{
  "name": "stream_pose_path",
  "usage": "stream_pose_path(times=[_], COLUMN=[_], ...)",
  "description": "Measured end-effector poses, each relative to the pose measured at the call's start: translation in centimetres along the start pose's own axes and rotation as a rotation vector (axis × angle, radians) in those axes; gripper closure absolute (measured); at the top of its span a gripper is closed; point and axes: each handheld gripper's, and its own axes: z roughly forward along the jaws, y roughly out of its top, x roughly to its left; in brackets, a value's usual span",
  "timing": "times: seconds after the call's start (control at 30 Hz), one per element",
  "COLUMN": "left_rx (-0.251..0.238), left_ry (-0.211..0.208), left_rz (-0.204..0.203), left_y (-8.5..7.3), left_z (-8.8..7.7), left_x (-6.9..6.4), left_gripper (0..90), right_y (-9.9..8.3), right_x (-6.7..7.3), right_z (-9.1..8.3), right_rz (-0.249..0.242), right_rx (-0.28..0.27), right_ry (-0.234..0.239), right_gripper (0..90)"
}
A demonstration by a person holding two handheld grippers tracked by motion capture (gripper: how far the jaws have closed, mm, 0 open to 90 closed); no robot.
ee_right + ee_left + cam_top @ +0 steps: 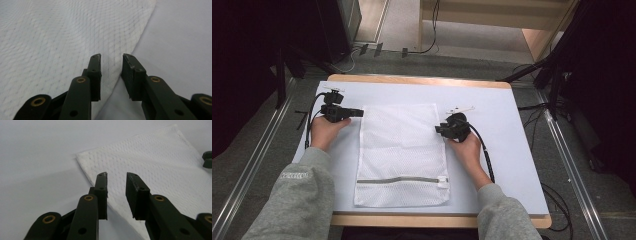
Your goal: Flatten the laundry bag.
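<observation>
One mesh bag (401, 152) between two parted grippers.

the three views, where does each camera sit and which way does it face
High view: above the person's side, looking forward and down on the table; both sleeves, hands, left gripper and right gripper show.
Left gripper view: rides the left gripper, jaws apart, facing the mesh bag corner.
Right gripper view: rides the right gripper, jaws apart over the bag's edge.
All three share the white mesh bag.
</observation>
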Motion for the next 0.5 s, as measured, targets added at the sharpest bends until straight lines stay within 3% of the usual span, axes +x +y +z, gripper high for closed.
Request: stream_pose_path(times=[0.1, 0.23, 0.37, 0.5], left_rx=[-0.006, -0.017, -0.019, -0.023], left_ry=[-0.005, -0.031, -0.040, -0.049], left_rz=[0.007, 0.017, 0.021, 0.029], left_y=[-0.6, -1.2, -1.4, -1.4], left_z=[-0.3, -0.7, -0.8, -1.0], left_x=[-0.5, -1.1, -1.4, -1.9], left_gripper=[68.7, 67.5, 67.1, 66.5], right_y=[0.5, 0.8, 1.0, 1.1], right_x=[0.3, 0.1, -0.1, -1.0], right_z=[0.7, 1.1, 1.0, 0.5], right_rz=[-0.018, -0.013, -0.003, 0.012], right_rx=[-0.008, -0.018, -0.002, 0.001], right_ry=[-0.027, -0.053, -0.051, -0.111], right_gripper=[75.9, 90.0, 90.0, 90.0])
